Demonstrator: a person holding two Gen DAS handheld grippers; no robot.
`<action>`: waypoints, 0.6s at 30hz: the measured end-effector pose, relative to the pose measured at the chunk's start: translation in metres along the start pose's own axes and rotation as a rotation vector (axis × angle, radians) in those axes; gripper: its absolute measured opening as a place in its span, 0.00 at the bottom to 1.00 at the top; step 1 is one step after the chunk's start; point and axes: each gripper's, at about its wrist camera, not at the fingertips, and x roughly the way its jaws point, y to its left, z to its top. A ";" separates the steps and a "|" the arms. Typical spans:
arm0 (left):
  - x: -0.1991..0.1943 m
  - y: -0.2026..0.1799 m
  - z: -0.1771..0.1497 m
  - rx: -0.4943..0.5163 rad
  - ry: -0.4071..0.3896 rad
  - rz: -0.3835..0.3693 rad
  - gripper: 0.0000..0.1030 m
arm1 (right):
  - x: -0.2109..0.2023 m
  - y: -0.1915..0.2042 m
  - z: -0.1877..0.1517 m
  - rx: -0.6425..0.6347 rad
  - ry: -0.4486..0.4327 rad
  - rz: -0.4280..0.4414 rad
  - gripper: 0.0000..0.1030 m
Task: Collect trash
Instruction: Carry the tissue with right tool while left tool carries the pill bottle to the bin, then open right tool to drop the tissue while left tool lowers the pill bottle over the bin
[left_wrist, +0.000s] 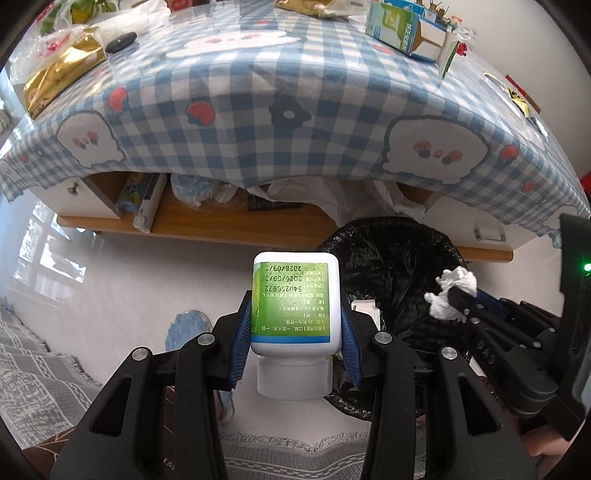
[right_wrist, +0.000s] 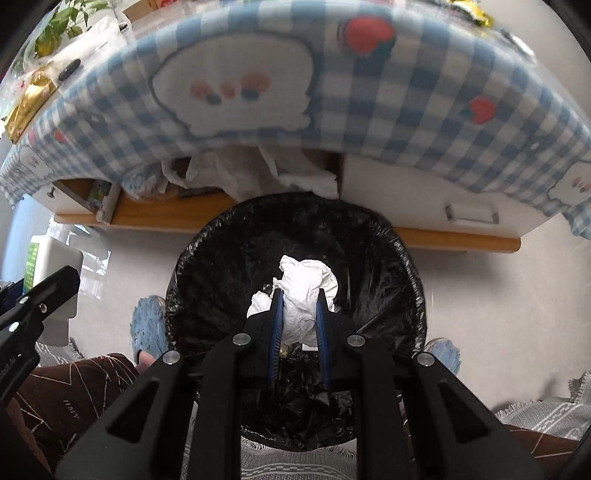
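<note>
A white pill bottle (left_wrist: 295, 306) with a green label hangs cap-down between the blue pads of my left gripper (left_wrist: 295, 325), which is shut on it above the floor, just left of the bin. The bin (left_wrist: 391, 266) is round with a black liner. My right gripper (right_wrist: 300, 299) is shut on a crumpled white tissue (right_wrist: 306, 291) directly over the bin's (right_wrist: 388, 258) open mouth. In the left wrist view that tissue (left_wrist: 452, 293) and the right gripper's fingers show at the right, over the bin. The bottle (right_wrist: 40, 254) shows at the left edge of the right wrist view.
A low table with a blue checked cloth (left_wrist: 288, 92) stands behind the bin, bearing a milk carton (left_wrist: 395, 26), a gold packet (left_wrist: 59, 74) and plastic bags. Its shelf (left_wrist: 236, 218) holds bags and tissues. Blue slippers (right_wrist: 147, 328) and a person's patterned trouser leg (right_wrist: 74, 391) are near the bin.
</note>
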 end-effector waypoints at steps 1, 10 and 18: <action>0.001 0.000 0.000 0.000 0.000 0.004 0.40 | 0.005 0.002 -0.002 -0.006 0.009 -0.002 0.15; 0.010 0.005 -0.002 -0.017 0.022 0.019 0.40 | 0.026 0.019 -0.011 -0.039 0.036 -0.003 0.22; 0.017 0.005 -0.003 -0.008 0.031 0.029 0.40 | 0.019 0.010 -0.010 -0.024 0.005 -0.018 0.59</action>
